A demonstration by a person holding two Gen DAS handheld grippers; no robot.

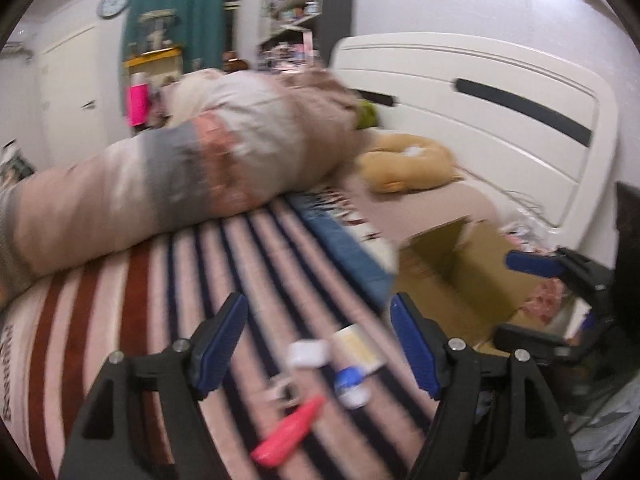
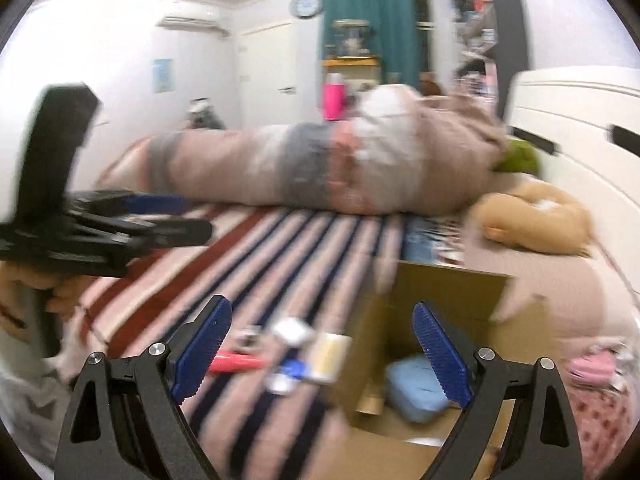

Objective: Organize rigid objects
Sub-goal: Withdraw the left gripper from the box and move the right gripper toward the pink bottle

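Small rigid objects lie on the striped blanket (image 1: 240, 264): a pink-red object (image 1: 290, 434), a white case (image 1: 308, 354), a blue-and-white tube (image 1: 352, 384) and a pale yellow box (image 1: 360, 346). My left gripper (image 1: 320, 344) is open above them and empty. An open cardboard box (image 1: 460, 276) stands to their right. In the right wrist view my right gripper (image 2: 322, 356) is open and empty between the objects (image 2: 236, 362) and the cardboard box (image 2: 452, 292), which holds a light blue item (image 2: 416, 388). The right gripper also shows in the left wrist view (image 1: 528, 296).
A long patchwork bolster (image 1: 180, 168) lies across the bed behind the objects. A tan plush toy (image 1: 408, 164) and a white headboard (image 1: 500, 120) are at the right. Pink patterned fabric (image 2: 600, 392) lies right of the box. The left gripper shows in the right wrist view (image 2: 120, 224).
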